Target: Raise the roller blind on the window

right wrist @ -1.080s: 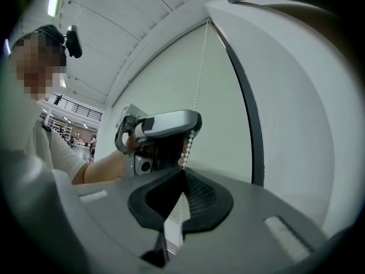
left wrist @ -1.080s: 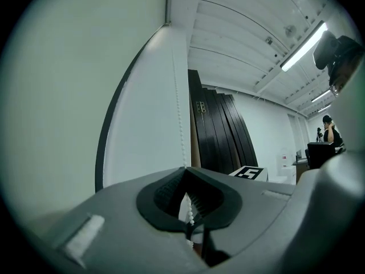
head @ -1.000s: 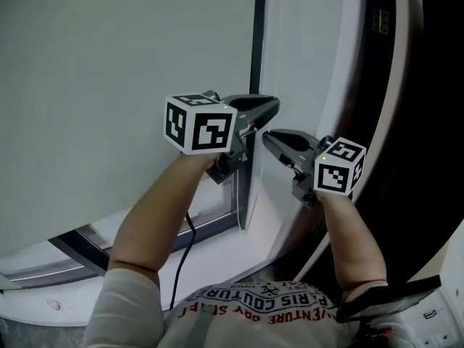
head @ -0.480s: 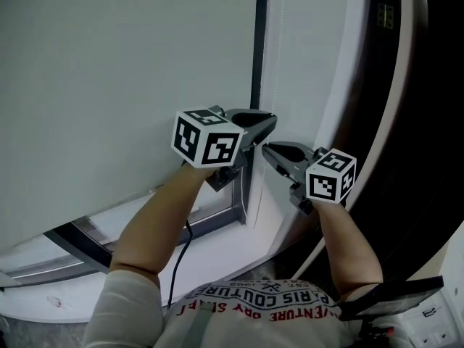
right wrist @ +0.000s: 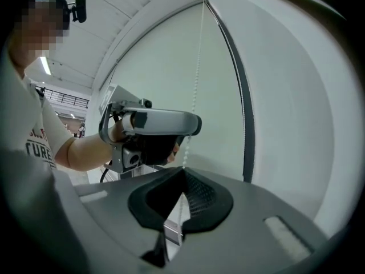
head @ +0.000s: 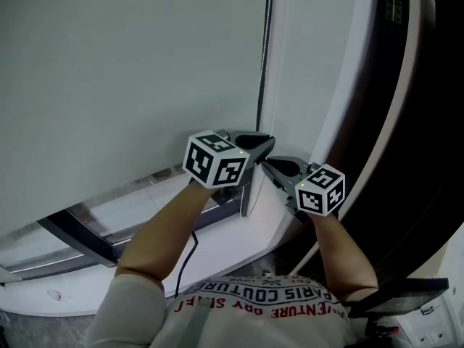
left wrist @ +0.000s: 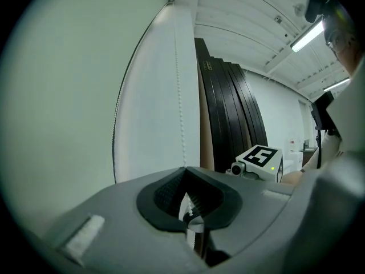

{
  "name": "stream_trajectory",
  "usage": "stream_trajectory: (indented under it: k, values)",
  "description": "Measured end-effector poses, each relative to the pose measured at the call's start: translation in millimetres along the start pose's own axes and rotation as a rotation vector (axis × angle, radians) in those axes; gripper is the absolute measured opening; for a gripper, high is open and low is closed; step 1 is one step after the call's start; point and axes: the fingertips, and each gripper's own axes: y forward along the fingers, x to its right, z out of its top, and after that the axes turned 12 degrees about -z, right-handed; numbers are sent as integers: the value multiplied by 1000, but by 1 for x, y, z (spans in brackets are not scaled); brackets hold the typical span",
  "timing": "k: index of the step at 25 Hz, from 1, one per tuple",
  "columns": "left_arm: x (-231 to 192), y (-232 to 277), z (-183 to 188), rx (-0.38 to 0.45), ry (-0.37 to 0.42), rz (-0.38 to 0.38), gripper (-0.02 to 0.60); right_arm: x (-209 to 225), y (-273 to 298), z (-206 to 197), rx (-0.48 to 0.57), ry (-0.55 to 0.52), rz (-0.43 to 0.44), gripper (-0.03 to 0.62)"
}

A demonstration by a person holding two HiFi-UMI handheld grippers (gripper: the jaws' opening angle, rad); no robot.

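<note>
The pale grey roller blind covers most of the window; a strip of glass shows under its lower edge. Its thin white bead chain hangs along the white wall beside the blind. My left gripper is shut on the chain, which runs down into its closed pads. My right gripper sits just below and to the right of it, also shut on the chain where it enters the pads. The two tips nearly touch.
A dark vertical frame strip runs between blind and wall. Black curved panels stand at the right. A white sill lies below the window, with a black cable hanging beside the left forearm.
Both grippers have come down together with the chain in them. The strip of glass under the blind's lower edge is wider than before.
</note>
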Motion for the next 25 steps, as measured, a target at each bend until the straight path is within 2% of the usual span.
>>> stream_trajectory:
  k: [4, 12, 16, 25]
  values:
    - [-2, 2, -35, -58, -4, 25, 9, -5, 5, -32, -59, 17, -1, 6]
    - [-8, 9, -107, -123, -115, 35, 9, -10, 14, -102, -188, 77, 5, 6]
    - [-5, 7, -126, -114, -154, 42, 11, -15, 16, -120, -209, 105, 13, 6]
    - [-1, 5, -164, -151, -200, 53, 11, -27, 17, -157, -266, 117, 18, 6]
